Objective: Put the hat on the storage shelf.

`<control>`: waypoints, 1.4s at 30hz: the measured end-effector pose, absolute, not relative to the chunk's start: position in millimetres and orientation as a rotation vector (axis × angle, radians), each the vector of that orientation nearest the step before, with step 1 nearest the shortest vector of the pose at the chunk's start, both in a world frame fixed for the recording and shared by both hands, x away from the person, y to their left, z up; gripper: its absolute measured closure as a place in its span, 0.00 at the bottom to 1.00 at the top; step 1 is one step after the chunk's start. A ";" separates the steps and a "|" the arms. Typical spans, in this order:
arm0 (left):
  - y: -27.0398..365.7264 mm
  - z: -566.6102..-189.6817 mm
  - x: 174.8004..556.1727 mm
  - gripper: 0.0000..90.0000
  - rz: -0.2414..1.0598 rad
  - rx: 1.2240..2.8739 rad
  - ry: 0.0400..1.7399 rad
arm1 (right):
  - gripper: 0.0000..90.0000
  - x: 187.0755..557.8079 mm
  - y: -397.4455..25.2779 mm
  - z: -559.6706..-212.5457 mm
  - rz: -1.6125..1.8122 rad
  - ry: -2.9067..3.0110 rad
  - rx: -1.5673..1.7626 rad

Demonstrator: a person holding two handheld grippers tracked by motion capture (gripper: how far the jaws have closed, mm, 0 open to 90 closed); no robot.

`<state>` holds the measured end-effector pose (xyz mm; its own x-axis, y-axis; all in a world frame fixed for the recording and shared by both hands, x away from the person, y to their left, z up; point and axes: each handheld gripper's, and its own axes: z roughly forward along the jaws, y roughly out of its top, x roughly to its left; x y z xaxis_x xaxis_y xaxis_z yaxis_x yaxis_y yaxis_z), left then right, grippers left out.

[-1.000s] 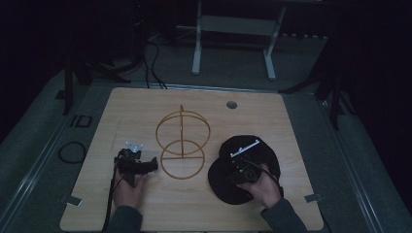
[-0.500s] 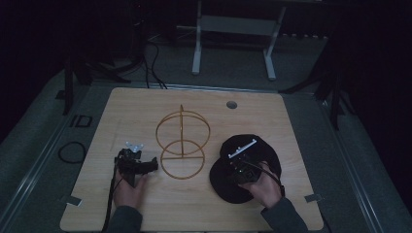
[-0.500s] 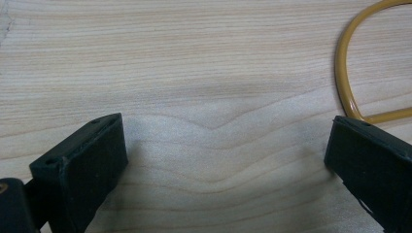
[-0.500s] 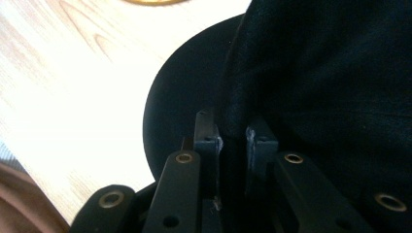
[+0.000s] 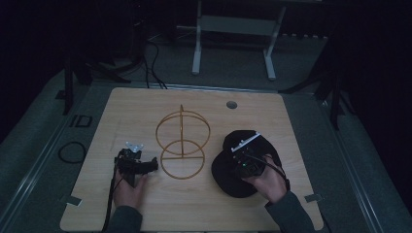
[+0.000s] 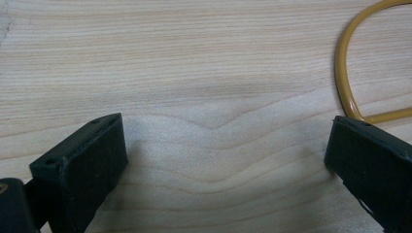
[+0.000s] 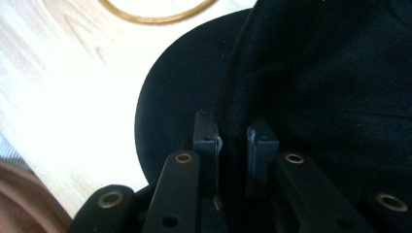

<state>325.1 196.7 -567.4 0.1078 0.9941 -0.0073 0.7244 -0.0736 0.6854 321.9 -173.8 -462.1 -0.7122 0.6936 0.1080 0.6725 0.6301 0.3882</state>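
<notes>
A black cap (image 5: pixel 228 180) lies on the right side of the wooden table (image 5: pixel 145 107). My right gripper (image 5: pixel 239 156) is over it, and in the right gripper view my right gripper (image 7: pixel 233 136) is shut on a fold of the cap's fabric (image 7: pixel 330 73) beside the brim. A gold wire stand (image 5: pixel 182 141) with a ring base and an upright hoop stands at mid-table. My left gripper (image 5: pixel 151 165) rests on the table just left of the stand's base. In the left gripper view my left gripper (image 6: pixel 223 145) is open with bare wood between the jaws, and the stand's wire (image 6: pixel 342 73) curves at upper right.
A round cable hole (image 5: pixel 231 104) sits near the table's far edge. Cables and a white frame's legs (image 5: pixel 197 48) are on the dark floor beyond. The stand's ring (image 7: pixel 155 14) lies just beyond the cap's brim.
My right gripper and the pinched cap have edged slightly away from the person. The left gripper has stayed where it was.
</notes>
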 end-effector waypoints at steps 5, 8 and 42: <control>196.8 -567.3 325.1 0.01 0.654 1.857 1.670 | 0.88 325.2 -173.7 -455.6 0.600 2.782 1.161; 196.8 -567.3 325.1 0.01 0.654 1.857 1.670 | 0.88 326.7 -174.0 -451.9 0.587 2.781 1.148; 196.7 -567.2 325.1 0.01 0.653 1.856 1.671 | 0.89 367.7 -175.0 -385.1 0.550 2.822 0.993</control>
<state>325.1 196.7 -567.2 0.1075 0.9942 -0.0081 0.7255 -0.0729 0.6844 367.7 -175.0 -385.1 -0.7825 0.6222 0.0254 0.5861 0.7221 0.3674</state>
